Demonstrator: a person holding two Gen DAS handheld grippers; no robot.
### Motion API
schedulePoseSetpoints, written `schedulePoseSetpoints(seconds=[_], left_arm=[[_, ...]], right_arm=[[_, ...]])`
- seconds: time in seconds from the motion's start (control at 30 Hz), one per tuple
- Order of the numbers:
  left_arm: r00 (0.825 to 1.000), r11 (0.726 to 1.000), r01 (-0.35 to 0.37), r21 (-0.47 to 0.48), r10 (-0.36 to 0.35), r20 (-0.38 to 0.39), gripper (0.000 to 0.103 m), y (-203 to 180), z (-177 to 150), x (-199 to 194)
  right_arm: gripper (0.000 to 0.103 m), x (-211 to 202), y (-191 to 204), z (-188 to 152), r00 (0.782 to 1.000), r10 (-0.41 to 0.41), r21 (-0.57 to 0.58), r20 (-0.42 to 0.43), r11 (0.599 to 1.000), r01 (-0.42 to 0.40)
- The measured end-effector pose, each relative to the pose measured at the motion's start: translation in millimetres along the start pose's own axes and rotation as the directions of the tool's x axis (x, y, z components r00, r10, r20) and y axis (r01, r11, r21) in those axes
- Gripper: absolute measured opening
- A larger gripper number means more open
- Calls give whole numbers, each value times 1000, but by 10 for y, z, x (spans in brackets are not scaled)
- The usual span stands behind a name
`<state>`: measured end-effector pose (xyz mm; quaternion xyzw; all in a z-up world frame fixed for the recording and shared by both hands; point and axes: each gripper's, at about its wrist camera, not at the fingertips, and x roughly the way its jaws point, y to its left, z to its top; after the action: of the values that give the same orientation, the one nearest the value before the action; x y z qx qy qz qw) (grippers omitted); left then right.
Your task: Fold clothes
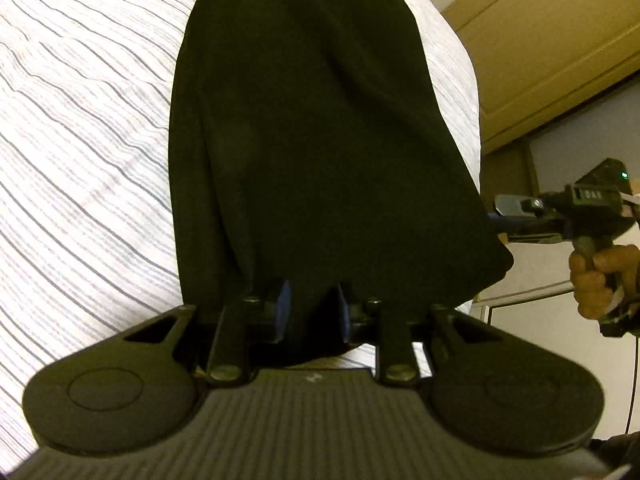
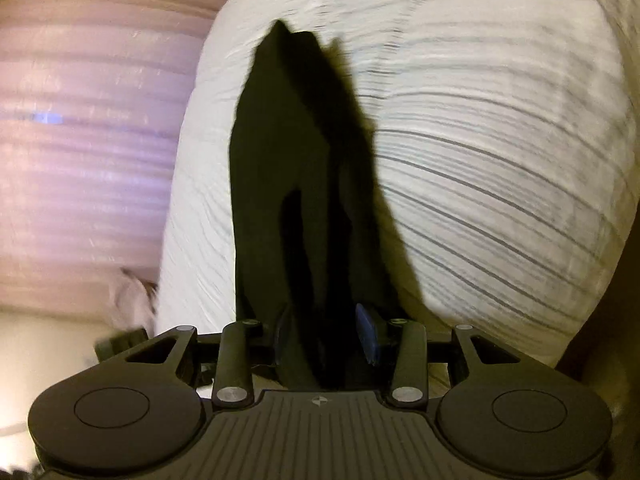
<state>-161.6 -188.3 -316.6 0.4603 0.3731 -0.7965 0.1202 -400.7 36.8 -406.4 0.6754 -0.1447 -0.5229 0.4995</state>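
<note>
The left gripper (image 1: 310, 310) had its blue-padded fingers (image 1: 283, 300) set narrow and clamped on the near edge of a black garment (image 1: 312, 128), the cloth bunched between the pads. From that grip the garment ran away from the camera in a long, folded band across the bed (image 1: 80, 120), which carried a white sheet with thin grey stripes. The right gripper (image 2: 326, 338) likewise held the garment (image 2: 296, 168): its fingers (image 2: 368, 336) stood somewhat wider, with a thick fold of black cloth filling the gap between the pads. In the right wrist view the garment rose as a narrow, pointed shape over the bed (image 2: 500, 160), casting a shadow on the sheet at its right side. That view was blurred. In the left wrist view the right gripper (image 1: 516, 216) met the garment's right corner, and a hand (image 1: 600, 280) gripped its handle. A tan cupboard (image 1: 552, 52) stood beyond the bed.
</note>
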Motion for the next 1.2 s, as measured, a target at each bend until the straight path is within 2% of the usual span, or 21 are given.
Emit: schedulePoseSetpoints(seconds=[0.1,0.17,0.2,0.23,0.27,0.33,0.4,0.47,0.57,0.67,0.8,0.87,1.1,1.13,1.17,1.2], left_arm=[[1000,999,-25,28,26,-11,21,-77,-31,-5],[999,998,-39,47,40,-14,21,-121,-34,12],[999,998,-44,54,45,-15,21,-134,-37,24],[999,997,-47,58,48,-15,21,-141,-38,33],[999,997,-49,62,50,-15,21,-147,-38,41],[999,998,-46,53,46,-13,20,-138,-46,36],[999,998,-43,54,44,-11,19,-152,-96,10],[999,997,-41,60,42,-10,19,-187,-178,-23],[999,998,-38,58,39,-8,19,-191,-196,-7],[999,998,-35,56,36,-5,19,-148,-202,-53],[999,998,-36,53,36,-3,19,-157,-180,-75],[999,998,-34,53,34,-3,19,-127,-168,-91],[1000,998,-23,54,23,1,19,-54,-155,-124],[1000,998,-20,53,20,3,19,-45,-163,-119],[1000,999,-18,51,18,4,19,-36,-171,-114],[1000,999,-16,51,16,4,19,-32,-173,-116]], right_arm=[[40,99,158,-14,998,-51,-122,-38,992,46],[40,191,343,-103,992,-101,-253,-75,964,80],[40,227,382,-132,989,-117,-283,-87,955,88],[33,245,364,-128,989,-110,-266,-98,961,80],[13,263,346,-124,989,-102,-249,-109,966,72],[13,261,281,-104,990,-71,-190,-119,981,48],[13,129,122,-47,997,3,-50,-82,999,-7],[13,6,-26,9,998,59,72,-38,996,-56],[13,-46,-129,79,999,34,125,-14,992,-32],[13,37,-43,78,999,-8,71,-42,997,11],[13,211,206,-64,992,-78,-108,-95,992,67],[13,274,294,-77,990,-105,-152,-95,984,89],[14,7,212,10,999,-11,-3,34,1000,11],[17,17,239,33,999,-15,-12,35,1000,15],[25,43,256,52,999,-24,-22,30,999,24],[28,76,260,64,999,-32,-31,23,999,32]])
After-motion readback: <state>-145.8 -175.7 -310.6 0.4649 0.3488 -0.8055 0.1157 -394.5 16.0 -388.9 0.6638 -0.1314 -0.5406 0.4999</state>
